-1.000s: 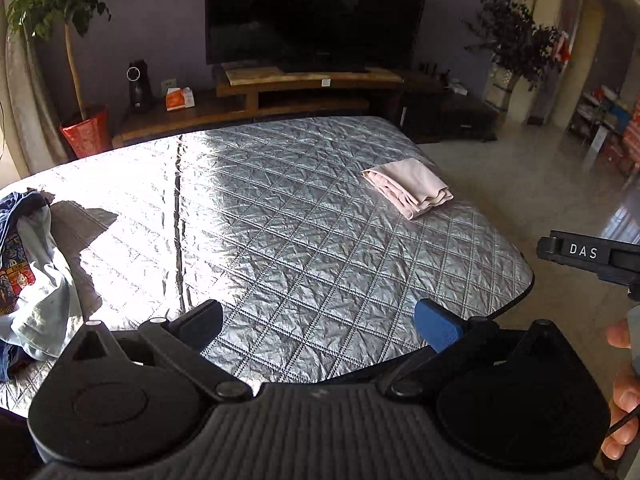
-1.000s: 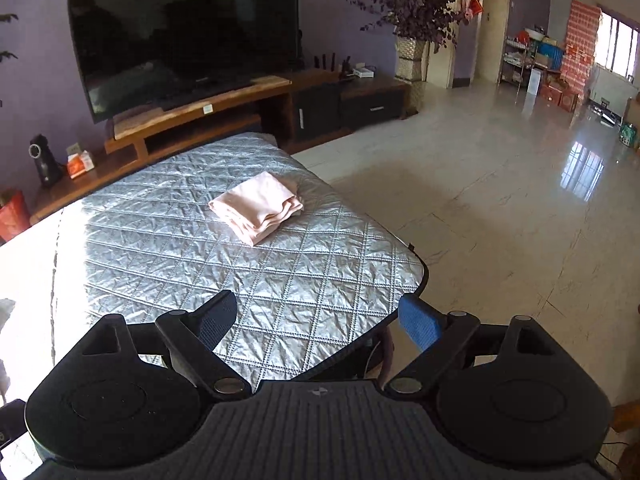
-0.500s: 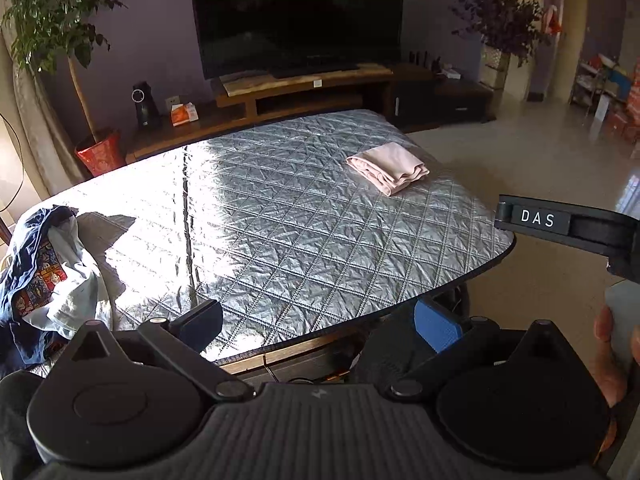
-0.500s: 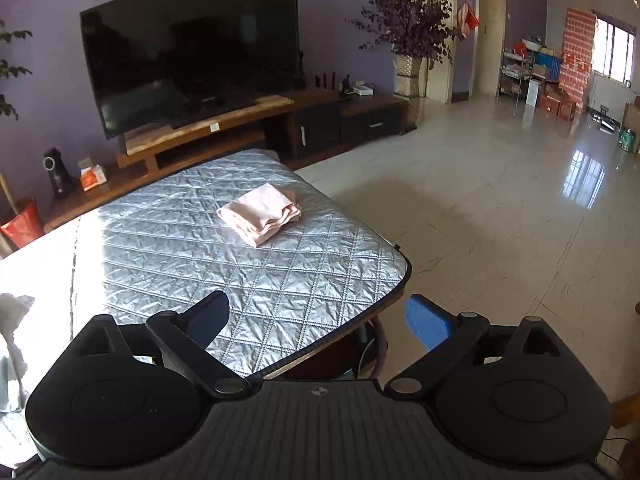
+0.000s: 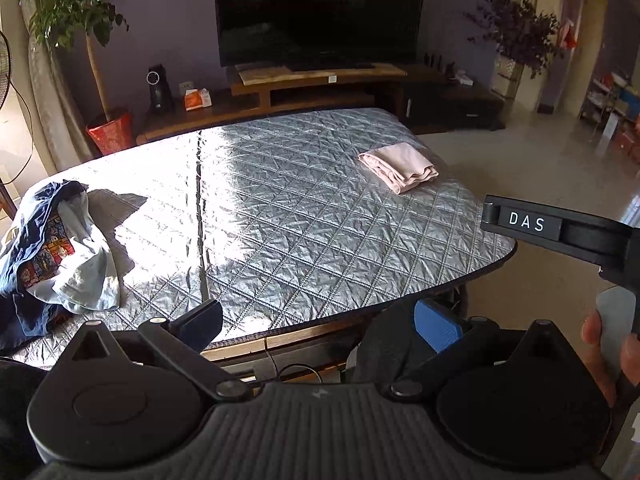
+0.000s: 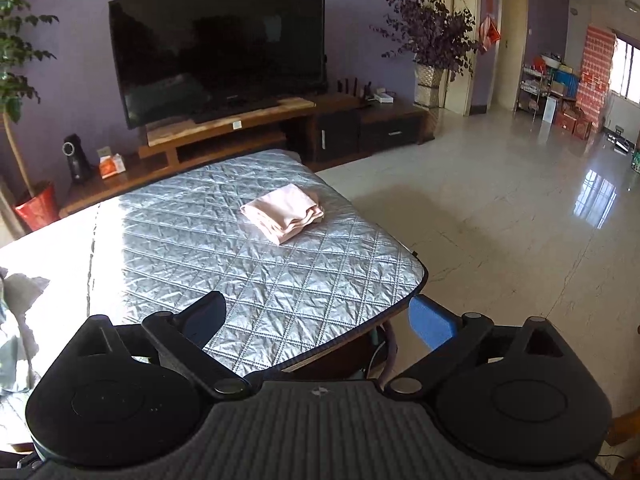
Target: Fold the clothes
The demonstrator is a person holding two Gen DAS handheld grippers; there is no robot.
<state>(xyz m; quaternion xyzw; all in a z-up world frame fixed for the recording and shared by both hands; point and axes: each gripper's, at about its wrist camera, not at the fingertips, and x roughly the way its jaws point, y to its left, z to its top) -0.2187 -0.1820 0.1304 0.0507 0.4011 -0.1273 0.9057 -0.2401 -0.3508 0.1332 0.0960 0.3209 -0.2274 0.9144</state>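
A folded pink garment [image 5: 400,166] lies on the right part of the silver quilted table [image 5: 300,220]; it also shows in the right wrist view [image 6: 284,212]. A crumpled pile of clothes [image 5: 56,248], dark blue, printed and pale blue, lies at the table's left edge. My left gripper [image 5: 320,320] is open and empty, held back over the table's near edge. My right gripper [image 6: 318,316] is open and empty, near the table's front right corner. Its body [image 5: 560,232], marked DAS, shows at the right of the left wrist view.
A TV [image 6: 220,48] on a low wooden stand [image 6: 240,128] is behind the table. A potted plant in a red pot [image 5: 110,132] stands at the far left, another plant [image 6: 430,44] at the right. Tiled floor [image 6: 500,220] spreads to the right.
Both grippers have pulled back and risen from the table; its near edge now shows below them. The pink garment and the clothes pile have not moved.
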